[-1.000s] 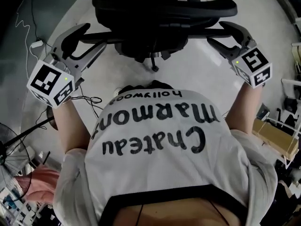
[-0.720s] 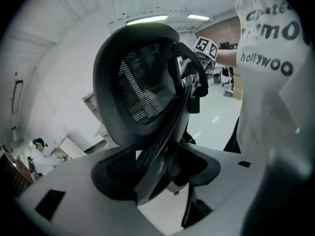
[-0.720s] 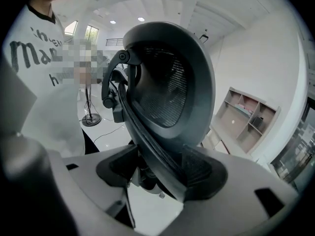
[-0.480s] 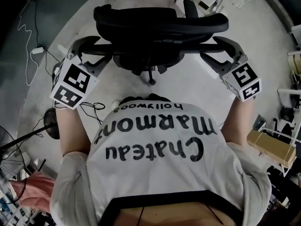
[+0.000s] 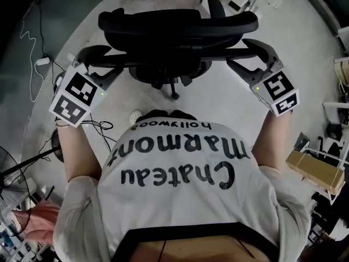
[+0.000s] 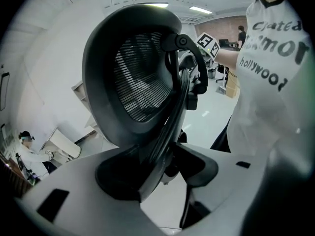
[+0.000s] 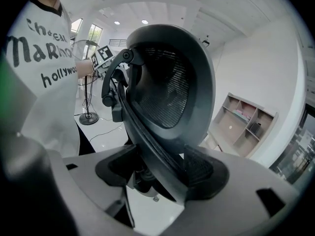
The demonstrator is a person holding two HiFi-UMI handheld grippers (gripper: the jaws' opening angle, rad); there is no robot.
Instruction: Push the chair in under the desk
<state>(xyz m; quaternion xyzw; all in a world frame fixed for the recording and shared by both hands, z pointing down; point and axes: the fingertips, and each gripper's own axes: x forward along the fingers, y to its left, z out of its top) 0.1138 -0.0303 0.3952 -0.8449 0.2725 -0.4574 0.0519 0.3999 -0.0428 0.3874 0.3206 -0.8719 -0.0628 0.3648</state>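
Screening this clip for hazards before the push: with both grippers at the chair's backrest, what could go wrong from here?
The jaws of the left gripper have just been closing with the backrest edge between them. A firm clamp cannot be confirmed, so the rim may slip out when pushed.
The right gripper straddles the opposite edge, and uneven pushing could swivel the chair.
A cable lies on the floor behind the chair, so a forward step could catch it.

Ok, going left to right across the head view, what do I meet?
White plug on the floor → left gripper, whose jaws have just been closing with the chair's back edge between them → chair → right gripper → cardboard box.
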